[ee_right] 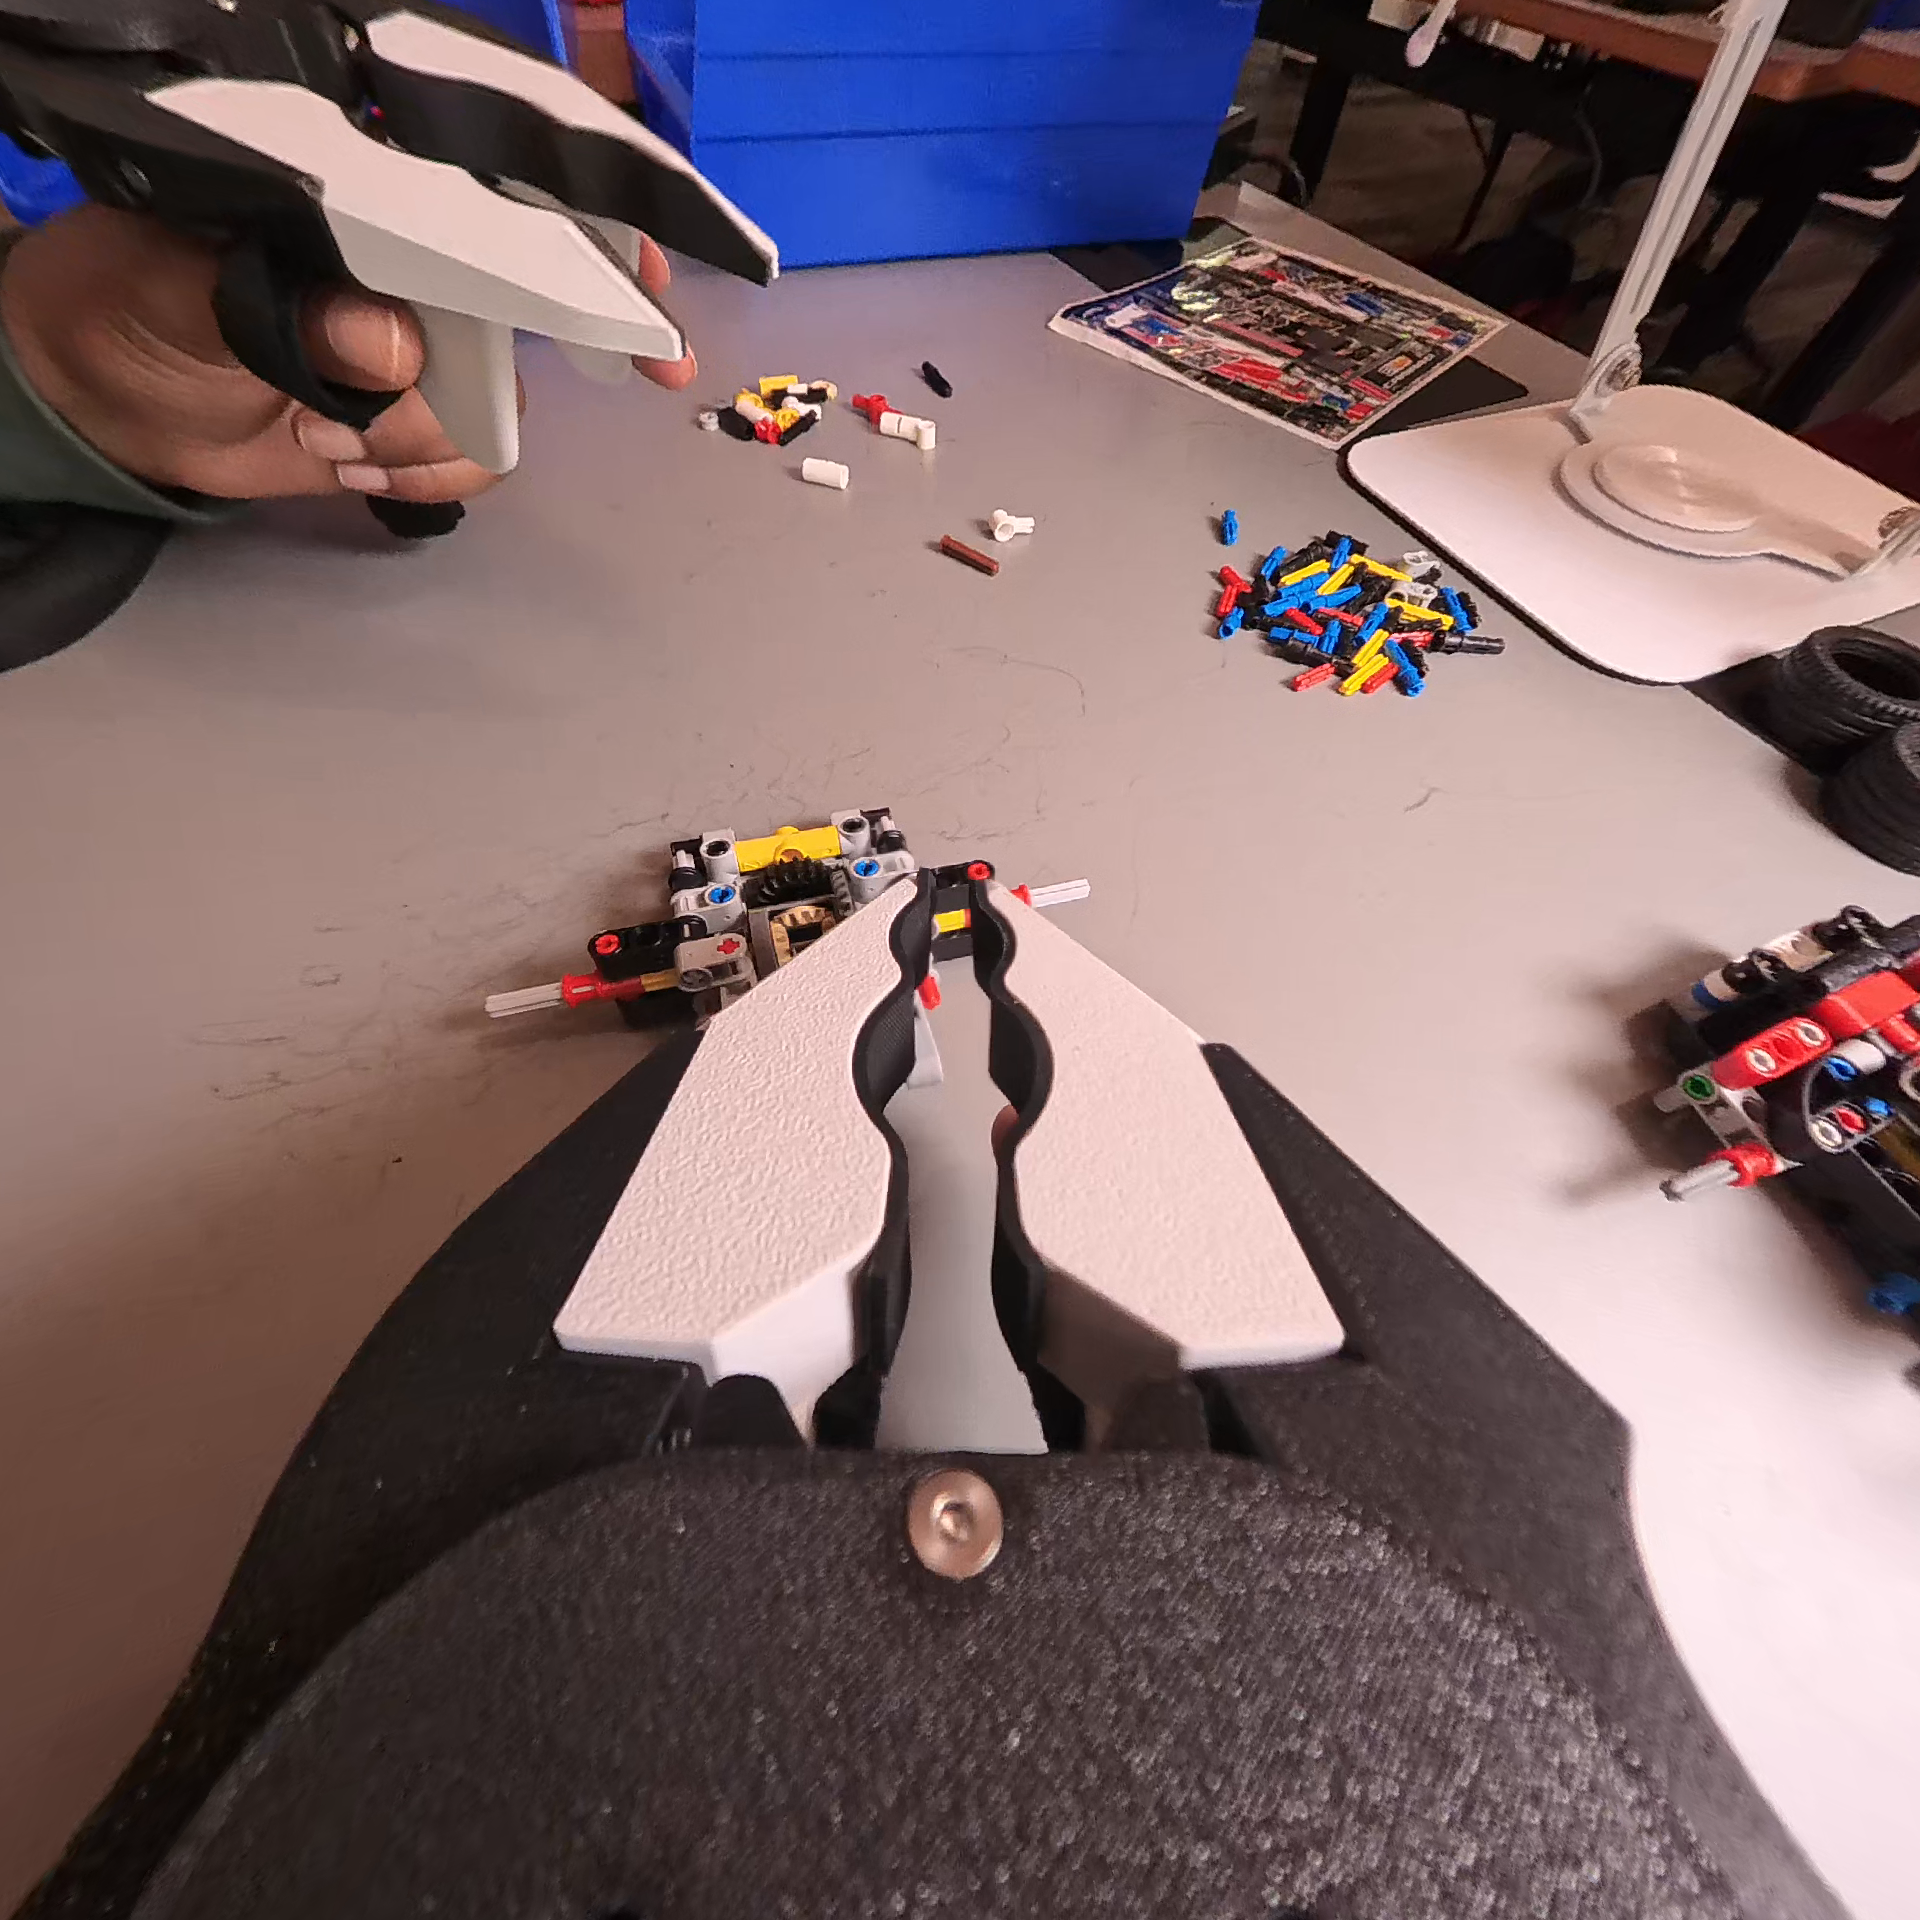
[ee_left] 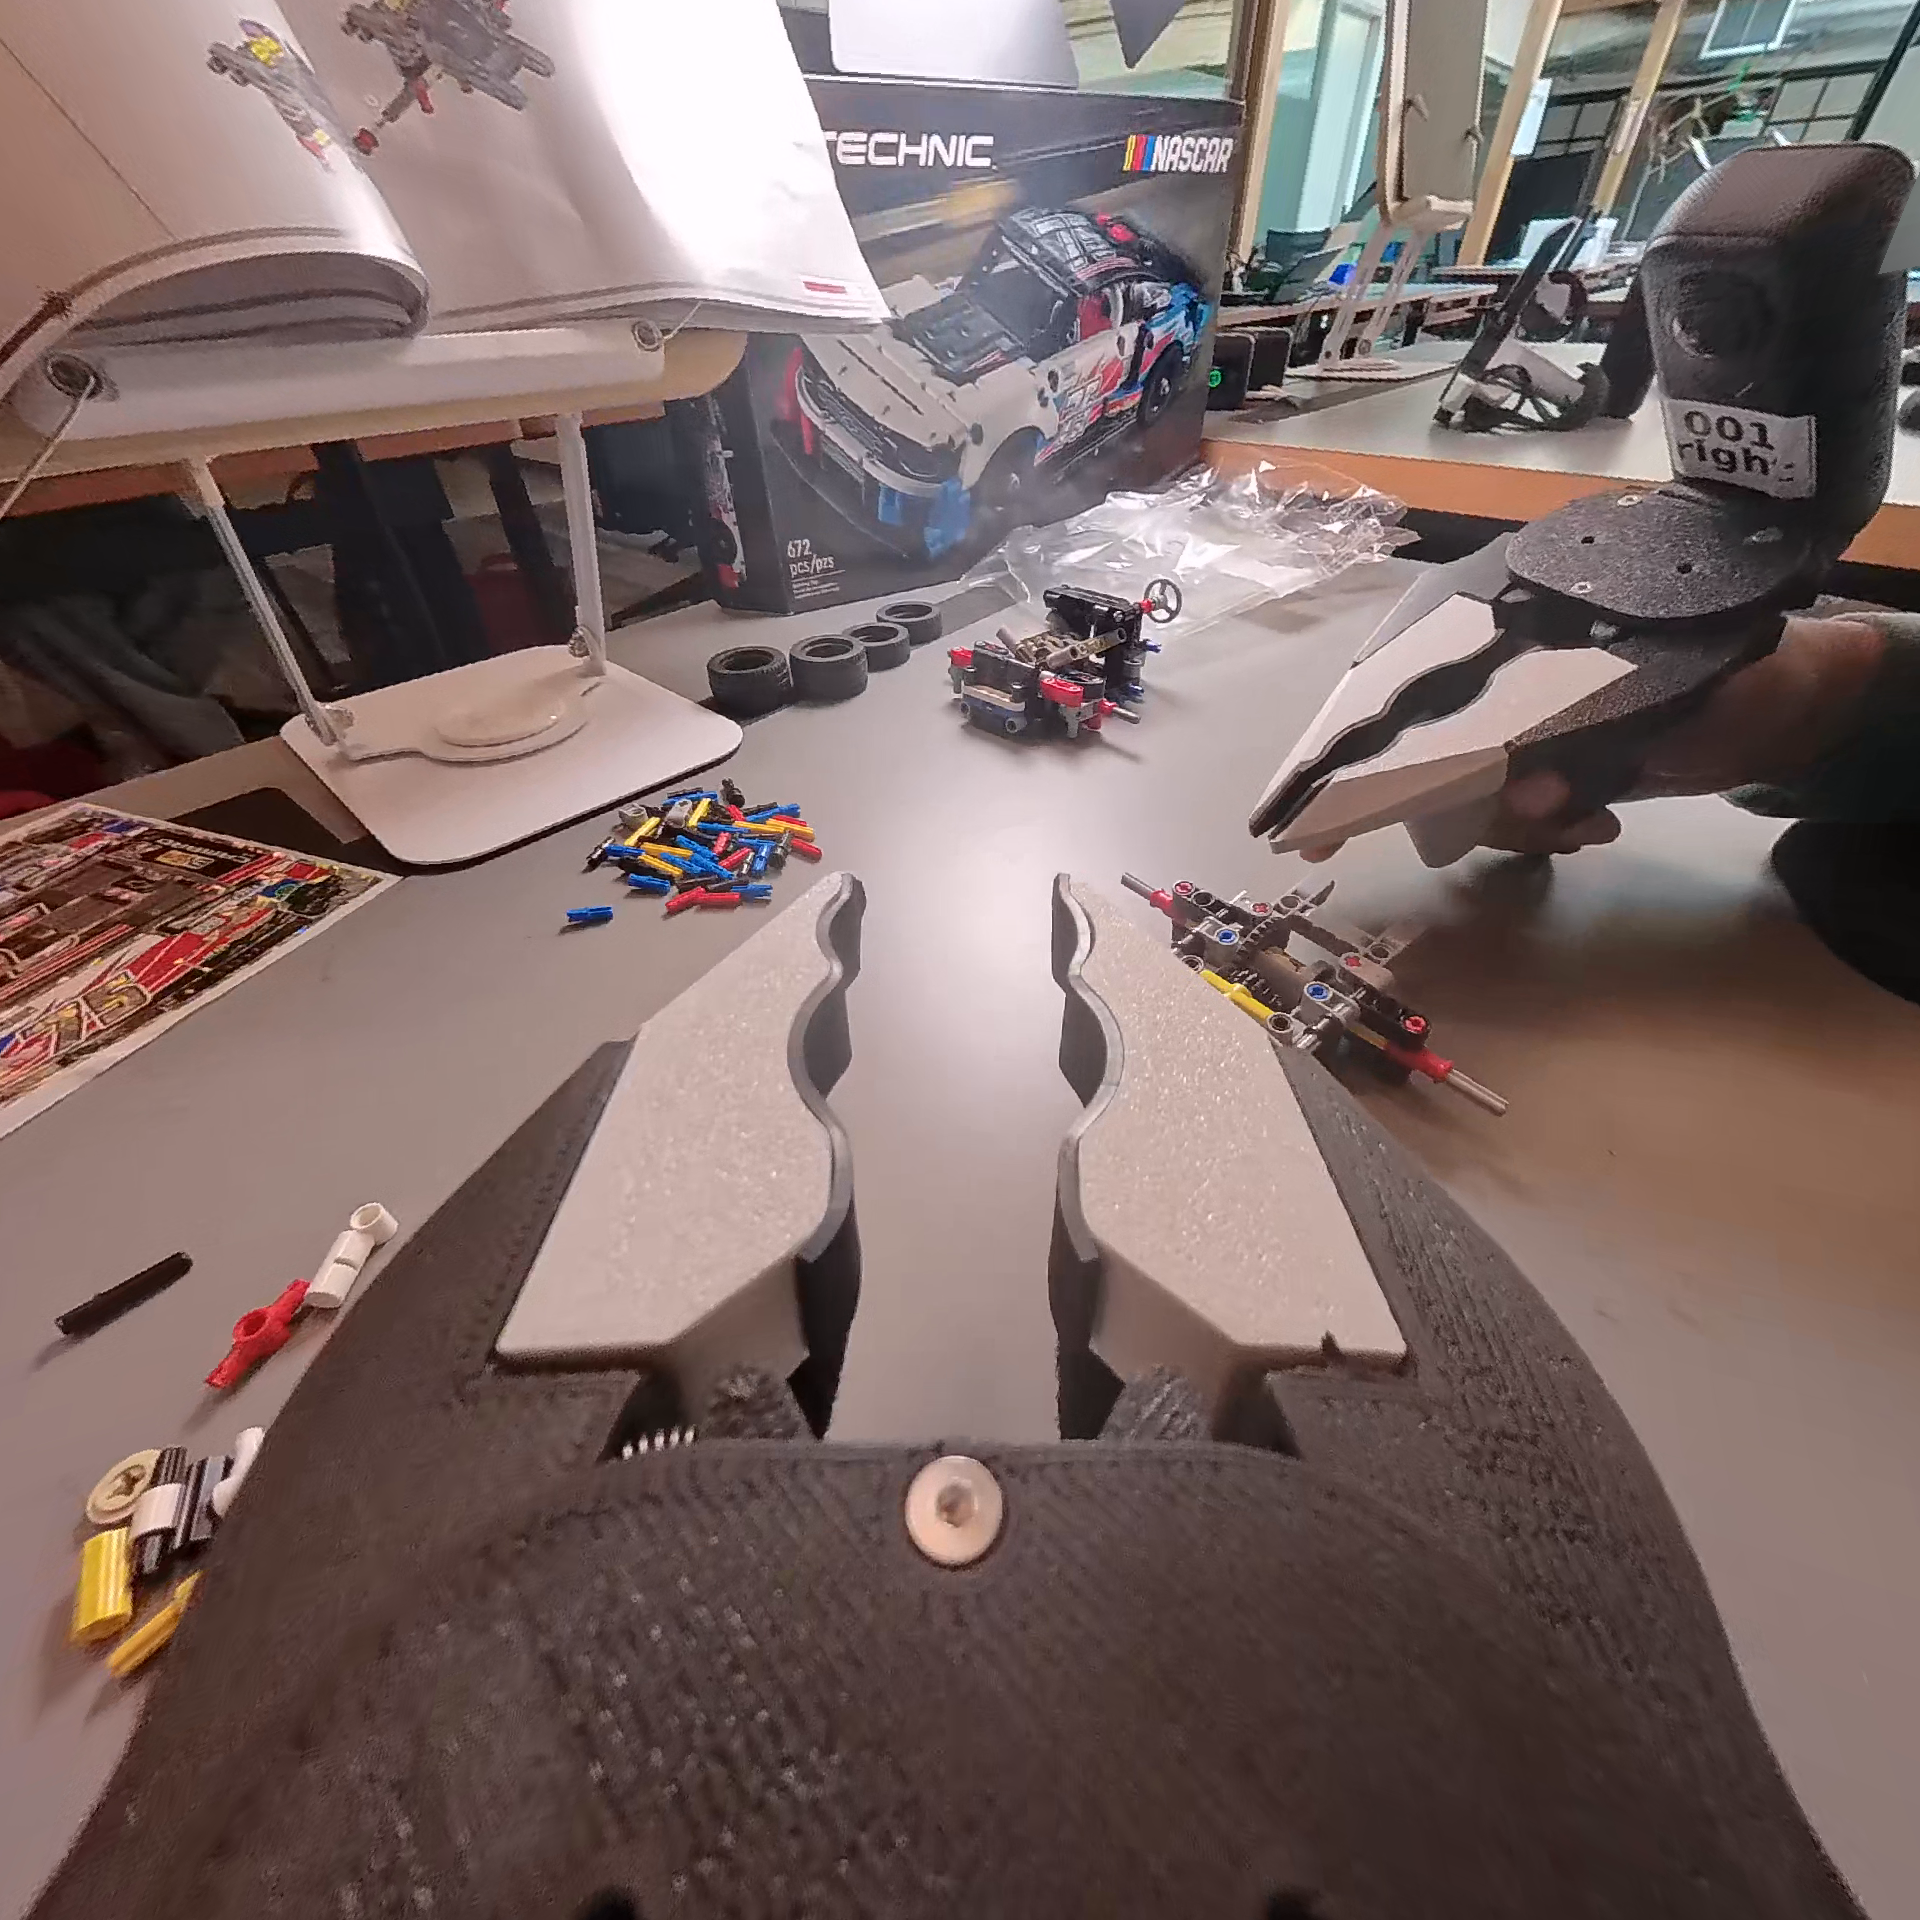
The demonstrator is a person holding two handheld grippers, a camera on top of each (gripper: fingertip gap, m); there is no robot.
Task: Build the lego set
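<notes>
The left gripper (ee_left: pixel 956 894) stands open over the grey table (ee_left: pixel 935 727). The right gripper (ee_left: pixel 1283 831), which carries a white label with writing, is nearly closed and grips nothing. It is just above the gear assembly (ee_left: pixel 1299 966). Only the left view shows the printed car box (ee_left: pixel 987 364); only the right view shows the blue bin (ee_right: pixel 935 125).

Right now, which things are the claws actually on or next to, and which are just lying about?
At the claws:
- gear-and-axle assembly, under the nearly closed right claw and beside the open, empty left claw

Lying about:
- pin pile
- tyres
- larger chassis build
- sticker sheet
- set box
- loose parts
- plastic bag
</notes>
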